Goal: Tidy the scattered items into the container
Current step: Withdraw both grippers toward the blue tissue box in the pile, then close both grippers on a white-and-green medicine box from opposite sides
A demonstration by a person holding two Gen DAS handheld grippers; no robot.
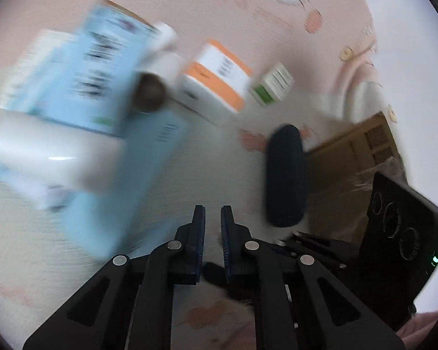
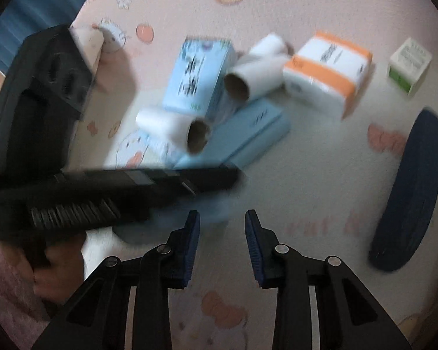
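Matt cardboard box [image 1: 354, 145], paper rolls [image 2: 257, 78]

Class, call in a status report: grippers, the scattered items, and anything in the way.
Left gripper shut, empty. Right gripper part open, empty. Paper rolls, blue boxes and tissue pack lie piled on the mat. Nothing blocking.

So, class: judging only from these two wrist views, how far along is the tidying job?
Done: nothing visibly packed. The light blue boxes, white paper rolls, orange-and-white tissue pack, small green-and-white box and dark blue oval case all lie on the pink mat. In hand: nothing; left gripper shut empty, right gripper open. Left: everything.
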